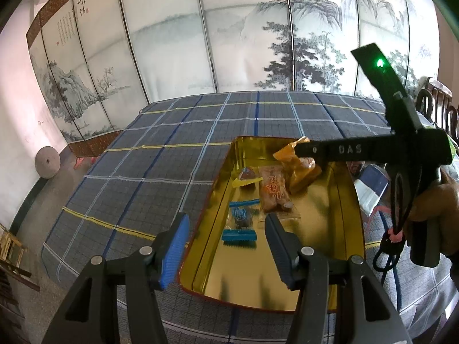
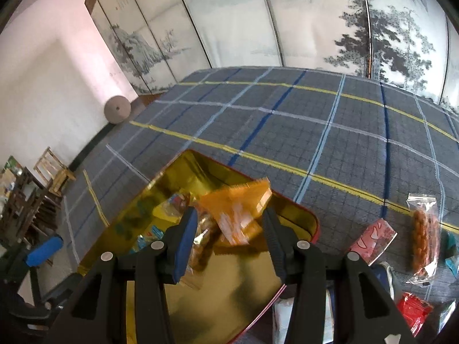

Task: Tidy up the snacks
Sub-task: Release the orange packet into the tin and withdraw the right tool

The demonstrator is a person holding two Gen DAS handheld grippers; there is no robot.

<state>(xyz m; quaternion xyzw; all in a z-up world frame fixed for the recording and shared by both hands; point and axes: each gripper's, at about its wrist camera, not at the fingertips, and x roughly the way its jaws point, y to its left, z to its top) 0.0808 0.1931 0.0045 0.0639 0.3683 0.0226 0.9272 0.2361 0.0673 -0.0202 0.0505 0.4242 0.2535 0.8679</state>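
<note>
Plaid-clothed table (image 2: 287, 132): gold rectangular tin tray (image 2: 235, 281) holds wrapped snacks.
Orange crinkly snack packet (image 2: 238, 215) sits between the right tongs' (image 2: 229, 229) parted jaws, apparently released; left tongs (image 1: 226, 246) open, empty.

My left wrist view looks steeply down over the gold tin's (image 1: 348, 200) near corner; my right one hangs closer above it (image 2: 311, 220); both share the checked tablecloth (image 1: 160, 157).

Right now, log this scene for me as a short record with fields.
container: gold tin on plaid tablecloth
in tin: blue-wrapped candies, clear-packed pastry
right gripper: over tin, orange packet between fingers, grip unclear
left gripper: open, astride tin's left wall
outside tin: clear nut pack, pink packet, red packet
</note>
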